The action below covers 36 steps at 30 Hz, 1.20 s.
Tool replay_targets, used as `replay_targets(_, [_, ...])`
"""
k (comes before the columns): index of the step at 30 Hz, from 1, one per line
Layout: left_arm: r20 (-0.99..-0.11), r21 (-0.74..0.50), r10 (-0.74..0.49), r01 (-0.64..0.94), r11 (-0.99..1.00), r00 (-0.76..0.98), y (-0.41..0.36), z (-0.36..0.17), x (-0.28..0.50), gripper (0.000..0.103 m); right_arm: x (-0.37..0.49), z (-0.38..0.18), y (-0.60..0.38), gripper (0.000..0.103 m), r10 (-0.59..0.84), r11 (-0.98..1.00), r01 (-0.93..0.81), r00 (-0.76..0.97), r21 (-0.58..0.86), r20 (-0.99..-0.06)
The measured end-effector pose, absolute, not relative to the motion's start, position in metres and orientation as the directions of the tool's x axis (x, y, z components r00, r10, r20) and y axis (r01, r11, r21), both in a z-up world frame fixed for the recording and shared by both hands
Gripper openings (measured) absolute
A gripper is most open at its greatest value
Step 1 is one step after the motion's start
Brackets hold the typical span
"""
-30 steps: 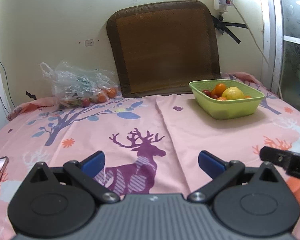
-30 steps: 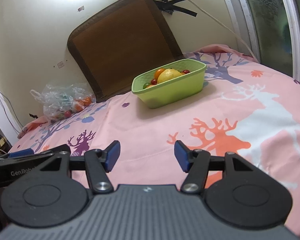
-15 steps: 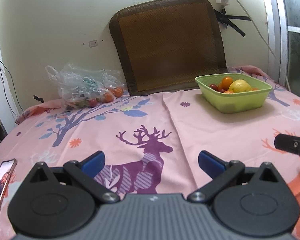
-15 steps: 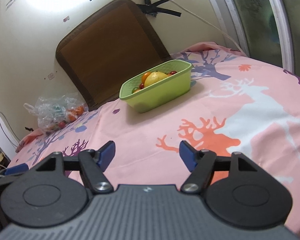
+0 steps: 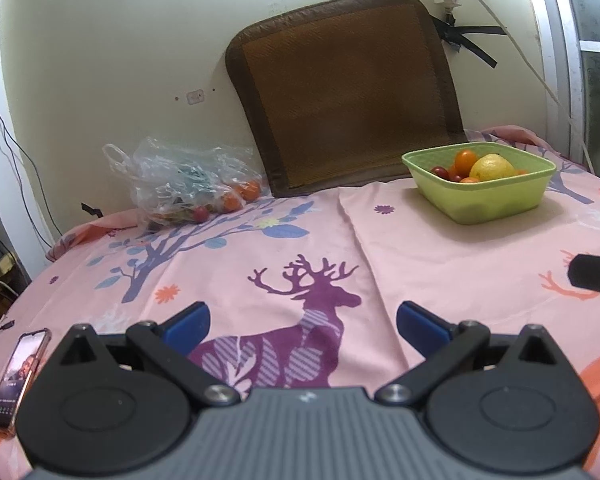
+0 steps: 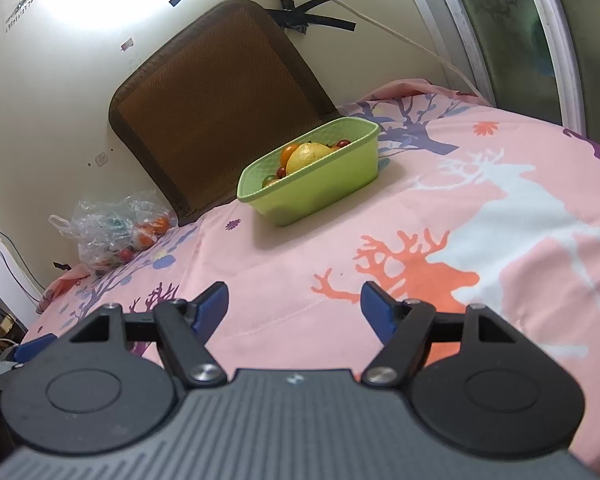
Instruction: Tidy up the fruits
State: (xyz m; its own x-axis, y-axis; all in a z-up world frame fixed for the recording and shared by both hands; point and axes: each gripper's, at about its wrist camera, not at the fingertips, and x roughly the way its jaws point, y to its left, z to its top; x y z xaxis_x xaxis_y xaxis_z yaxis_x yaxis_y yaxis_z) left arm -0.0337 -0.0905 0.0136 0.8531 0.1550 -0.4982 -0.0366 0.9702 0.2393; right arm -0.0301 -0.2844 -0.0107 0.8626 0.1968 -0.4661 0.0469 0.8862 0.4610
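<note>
Fruit sits in two places, both taken from the basket (image 5: pixel 480 196) as landmark. An orange (image 5: pixel 465 160), a lemon (image 5: pixel 492 167) and small red fruits (image 5: pixel 440 171) lie inside the basket. More fruit lies in a clear bag (image 5: pixel 188 184) well to its left, against the wall. A brown mat (image 5: pixel 348 92) leans on the wall just behind the basket. The left gripper (image 5: pixel 302 322) and right gripper (image 6: pixel 294 306) hover over the pink sheet (image 6: pixel 380 208) nearer the camera than the basket, both with jaws spread apart and nothing between them. A phone (image 5: pixel 18 376) lies far left of the basket.
</note>
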Motion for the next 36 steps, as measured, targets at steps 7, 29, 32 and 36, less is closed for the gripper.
replay_targets(7, [-0.478,0.245,0.168,-0.053,0.968,0.862,-0.085,0.015,-0.034,0.103,-0.030,-0.011,-0.284,0.075,0.201,0.884,0.046,0.861,0.466,-0.467])
replay_targets(29, [-0.434,0.265,0.221,-0.111,0.958,0.873,-0.068,0.022,-0.032,0.103,-0.034,-0.006,-0.282,0.076,0.199,0.884,0.032,0.877,0.466,-0.438])
replay_targets(32, [-0.433,0.268,0.216,-0.104,0.958,0.875,-0.068,0.022,-0.033,0.103,-0.035,-0.004,-0.280,0.076,0.199,0.887,0.025,0.880,0.460,-0.431])
replay_targets(36, [-0.457,0.275,0.222,-0.100,0.956,0.861,-0.070,0.021,-0.032,0.103,-0.037,-0.002,-0.280,0.076,0.195,0.891,0.018,0.887,0.455,-0.418])
